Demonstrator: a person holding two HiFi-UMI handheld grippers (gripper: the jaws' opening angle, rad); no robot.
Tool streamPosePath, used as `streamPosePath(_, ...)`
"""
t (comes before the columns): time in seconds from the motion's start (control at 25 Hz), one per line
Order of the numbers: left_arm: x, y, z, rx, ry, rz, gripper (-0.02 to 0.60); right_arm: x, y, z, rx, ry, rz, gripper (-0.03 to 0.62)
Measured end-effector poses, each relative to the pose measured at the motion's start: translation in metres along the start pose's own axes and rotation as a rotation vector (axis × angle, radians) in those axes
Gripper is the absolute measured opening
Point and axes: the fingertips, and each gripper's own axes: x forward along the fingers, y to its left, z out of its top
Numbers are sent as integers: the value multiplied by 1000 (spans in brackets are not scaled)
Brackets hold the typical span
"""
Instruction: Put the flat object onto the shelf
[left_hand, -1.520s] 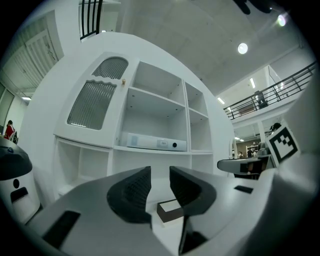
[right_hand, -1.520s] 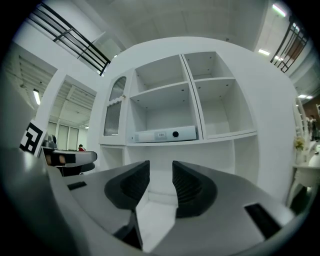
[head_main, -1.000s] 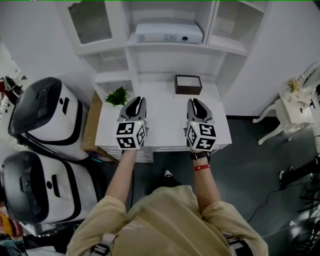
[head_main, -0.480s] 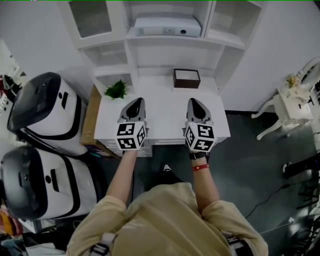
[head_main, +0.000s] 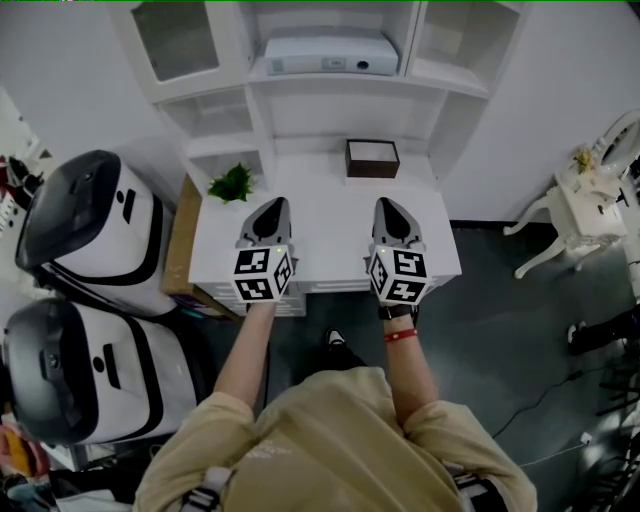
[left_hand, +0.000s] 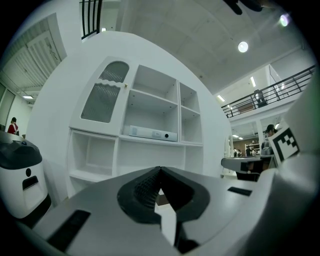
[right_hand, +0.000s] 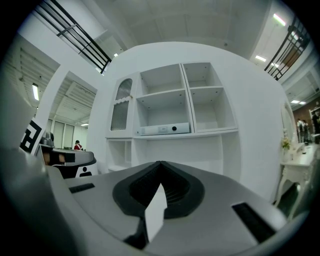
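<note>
Holds left gripper (head_main: 272, 204) and right gripper (head_main: 387, 204) level over the white bench (head_main: 325, 240), each with jaws pressed together on nothing. Leaves the dark flat box (head_main: 372, 158) at the bench's back, ahead of the right gripper, below the shelf (head_main: 350, 86); small plant (head_main: 232, 185) at back left.

dim, flat head view; fisheye gripper views w/ dark corners, ceiling-light glare.

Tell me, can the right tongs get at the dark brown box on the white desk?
Probably yes: the dark brown rectangular box lies just ahead of the right tongs, with only bare white desk between. The shut tongs must open first.
</note>
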Motion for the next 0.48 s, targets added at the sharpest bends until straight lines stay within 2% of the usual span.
streamPosePath(0.48,37,13,-4,-21,15,-3,20,35,-11,-3,6,8,1,23)
